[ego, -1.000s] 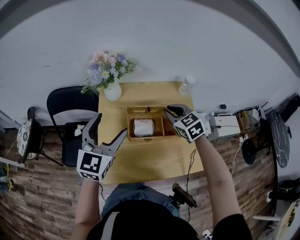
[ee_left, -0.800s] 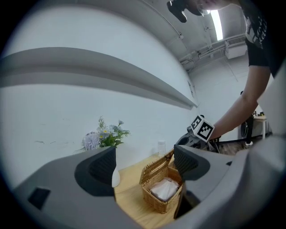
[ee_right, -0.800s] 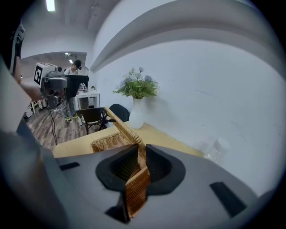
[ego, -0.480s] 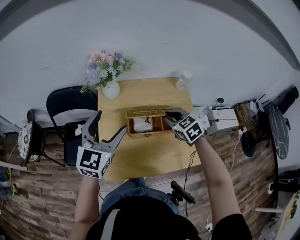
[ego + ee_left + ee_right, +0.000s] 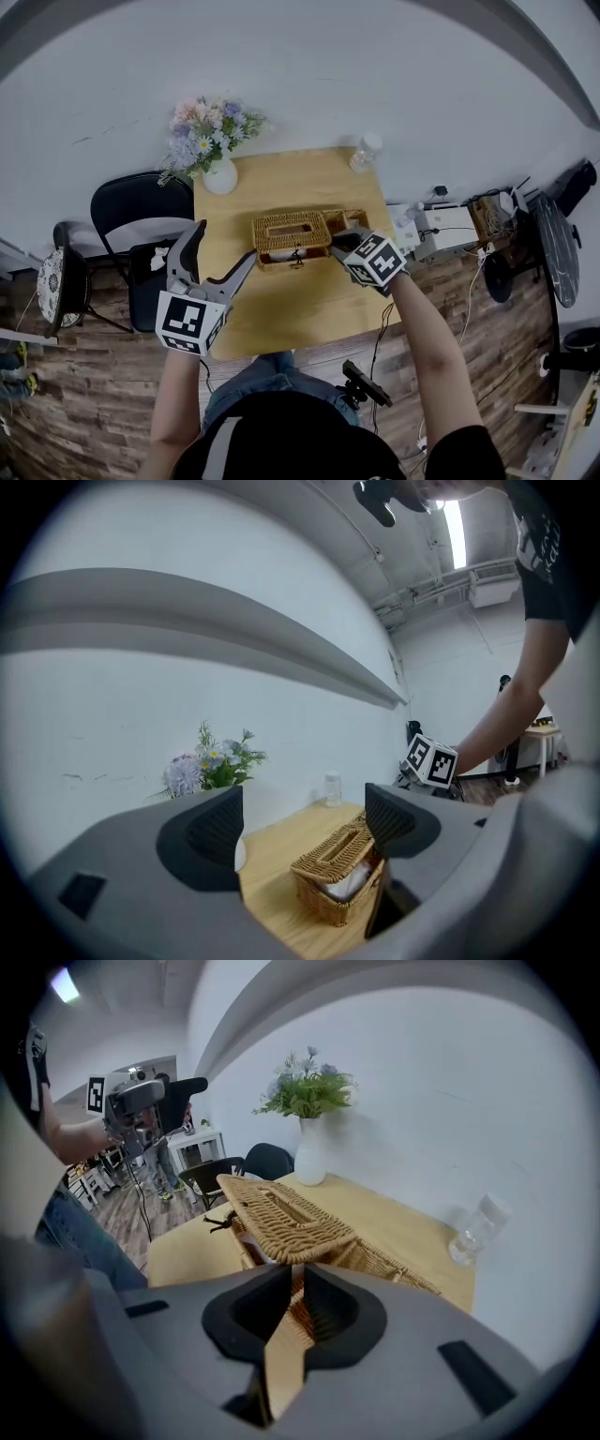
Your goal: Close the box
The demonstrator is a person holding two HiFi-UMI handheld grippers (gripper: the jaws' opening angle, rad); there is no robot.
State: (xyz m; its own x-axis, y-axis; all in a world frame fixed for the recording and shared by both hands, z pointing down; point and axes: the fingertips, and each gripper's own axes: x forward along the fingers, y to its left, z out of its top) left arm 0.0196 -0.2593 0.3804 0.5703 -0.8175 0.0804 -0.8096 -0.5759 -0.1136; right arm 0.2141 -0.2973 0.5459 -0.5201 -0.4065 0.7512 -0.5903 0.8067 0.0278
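Observation:
A wicker box (image 5: 291,239) sits mid-table, with white tissue (image 5: 354,881) showing under its slotted lid (image 5: 281,1213). The lid hangs tilted a little above the box rim, nearly down. My right gripper (image 5: 336,242) is at the box's right end, pointing down. Its jaws have just been closing, and they pinch the lid's wicker edge (image 5: 292,1297). My left gripper (image 5: 223,246) hovers open at the table's left side, apart from the box, with nothing between its fingers (image 5: 305,832).
A white vase of flowers (image 5: 220,176) stands at the wooden table's (image 5: 281,314) back left corner and a clear jar (image 5: 366,152) at the back right. A black chair (image 5: 131,220) is left of the table; a cart with gear (image 5: 448,239) is to the right.
The right gripper has come down and toward the left with the lid, swinging it from upright to nearly flat over the box. The left gripper has stayed put.

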